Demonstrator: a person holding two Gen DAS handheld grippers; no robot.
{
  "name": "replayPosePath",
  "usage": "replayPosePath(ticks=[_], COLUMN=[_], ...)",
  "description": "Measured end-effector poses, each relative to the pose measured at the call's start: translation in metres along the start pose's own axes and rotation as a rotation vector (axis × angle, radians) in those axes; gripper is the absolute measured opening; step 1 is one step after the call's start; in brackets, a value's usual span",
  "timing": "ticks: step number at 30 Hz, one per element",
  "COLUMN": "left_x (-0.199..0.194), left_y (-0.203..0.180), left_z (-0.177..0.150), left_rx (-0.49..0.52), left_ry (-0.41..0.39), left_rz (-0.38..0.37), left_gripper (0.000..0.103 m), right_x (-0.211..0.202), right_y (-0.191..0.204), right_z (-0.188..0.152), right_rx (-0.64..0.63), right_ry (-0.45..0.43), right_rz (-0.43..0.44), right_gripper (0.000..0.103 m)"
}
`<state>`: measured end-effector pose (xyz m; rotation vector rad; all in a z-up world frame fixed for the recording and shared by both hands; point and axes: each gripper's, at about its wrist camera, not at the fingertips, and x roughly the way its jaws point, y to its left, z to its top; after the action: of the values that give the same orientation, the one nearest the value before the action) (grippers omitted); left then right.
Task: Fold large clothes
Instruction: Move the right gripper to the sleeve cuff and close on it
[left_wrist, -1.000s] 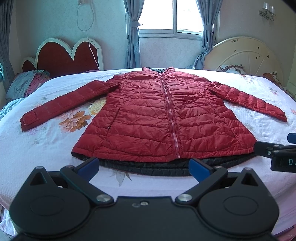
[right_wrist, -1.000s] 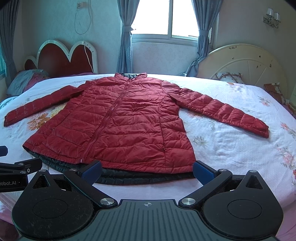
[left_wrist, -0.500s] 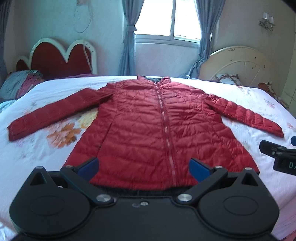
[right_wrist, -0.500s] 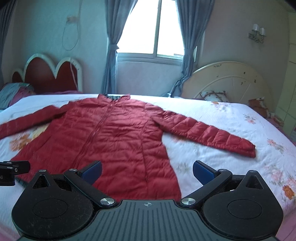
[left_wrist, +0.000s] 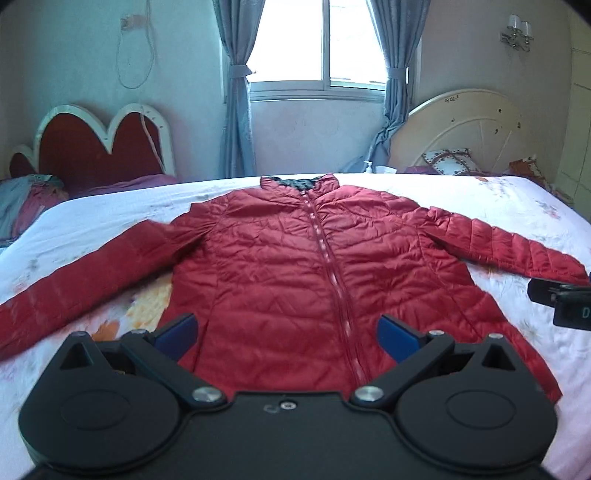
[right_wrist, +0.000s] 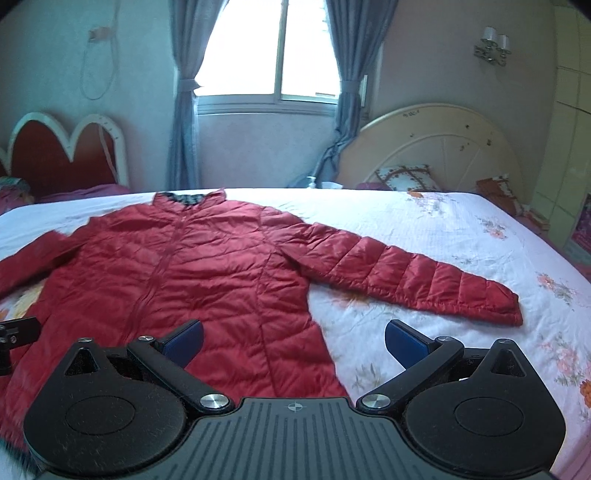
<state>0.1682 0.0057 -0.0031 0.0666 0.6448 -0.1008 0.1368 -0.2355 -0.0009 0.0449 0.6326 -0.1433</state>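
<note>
A red quilted jacket (left_wrist: 295, 273) is laid face up on the bed (right_wrist: 461, 229), zipped shut, with its collar toward the window (left_wrist: 317, 40) and its hem nearest the cameras. Both sleeves are spread out to the sides, which is judged to leave the whole outline exposed so that fold lines can be picked. The shell is seen to be thin, glossy and puffed into narrow stitched channels; it is likely to be slippery and springy, so folds may creep open. The right sleeve (right_wrist: 417, 280) is stretched straight across the white flowered sheet, its cuff well apart from the body. The left tongs (left_wrist: 286, 332) are held released above the lower front of the jacket, blue pads set wide with nothing between them. The right tongs (right_wrist: 293, 338) are likewise spread and empty, poised over the jacket's right side seam. No fold has yet been made.
</note>
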Motion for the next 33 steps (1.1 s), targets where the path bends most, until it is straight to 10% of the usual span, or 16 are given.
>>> replayPosePath(ticks=[10, 22, 25, 33], left_x=[0.059, 0.122, 0.141, 0.169], left_y=[-0.008, -0.060, -0.078, -0.127], left_z=[0.026, 0.047, 0.053, 0.063], left_rx=[0.018, -0.058, -0.063, -0.018], left_ry=[-0.014, 0.070, 0.090, 0.118], left_rz=[-0.030, -0.111, -0.110, -0.164], left_gripper=[0.103, 0.097, 0.097, 0.097], right_x=[0.051, 0.116, 0.135, 0.157], right_y=[-0.026, -0.157, -0.195, -0.287], right_z=[0.019, 0.019, 0.011, -0.026], right_rx=[0.074, 0.254, 0.325, 0.625], right_ry=[0.019, 0.050, 0.083, 0.121], right_rz=[-0.089, -0.214, -0.241, -0.247], right_gripper=[0.103, 0.102, 0.072, 0.071])
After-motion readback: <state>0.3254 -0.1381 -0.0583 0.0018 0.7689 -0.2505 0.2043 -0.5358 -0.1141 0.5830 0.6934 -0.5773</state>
